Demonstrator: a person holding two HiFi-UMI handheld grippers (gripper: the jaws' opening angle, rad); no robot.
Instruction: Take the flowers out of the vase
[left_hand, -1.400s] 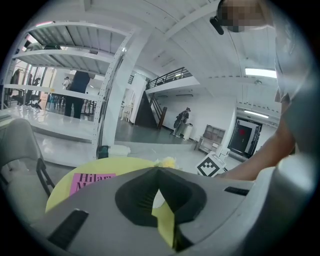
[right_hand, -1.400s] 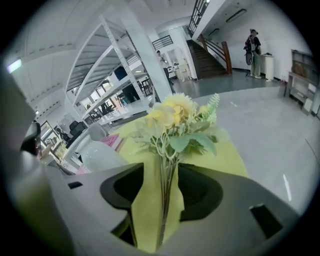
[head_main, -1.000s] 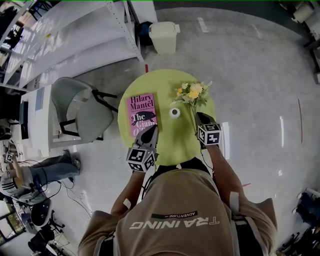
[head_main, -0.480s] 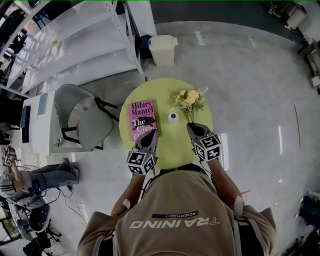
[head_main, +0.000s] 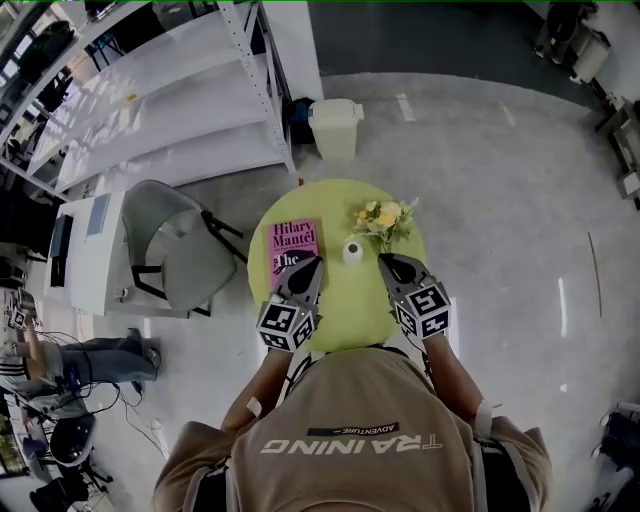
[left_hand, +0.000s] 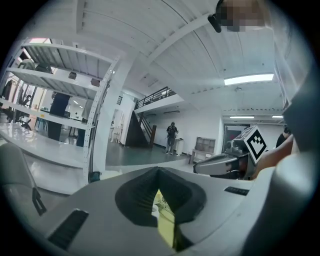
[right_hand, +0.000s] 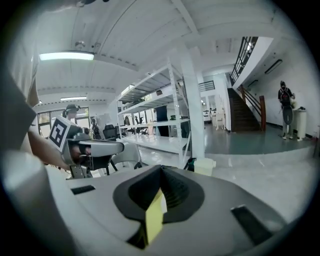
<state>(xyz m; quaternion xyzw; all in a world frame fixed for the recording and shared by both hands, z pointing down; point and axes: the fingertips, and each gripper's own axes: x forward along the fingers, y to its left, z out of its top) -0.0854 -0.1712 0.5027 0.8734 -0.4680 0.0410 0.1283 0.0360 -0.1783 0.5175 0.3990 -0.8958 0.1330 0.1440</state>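
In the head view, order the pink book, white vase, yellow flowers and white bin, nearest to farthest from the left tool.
1. Pink book, at the tip of the left tool.
2. Small white vase, to its right.
3. Yellow flowers, farther right.
4. White bin, beyond the green table.

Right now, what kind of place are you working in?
Probably an open industrial hall or lab space: tall white metal shelving, a polished concrete floor, and a staircase leading up to a mezzanine.
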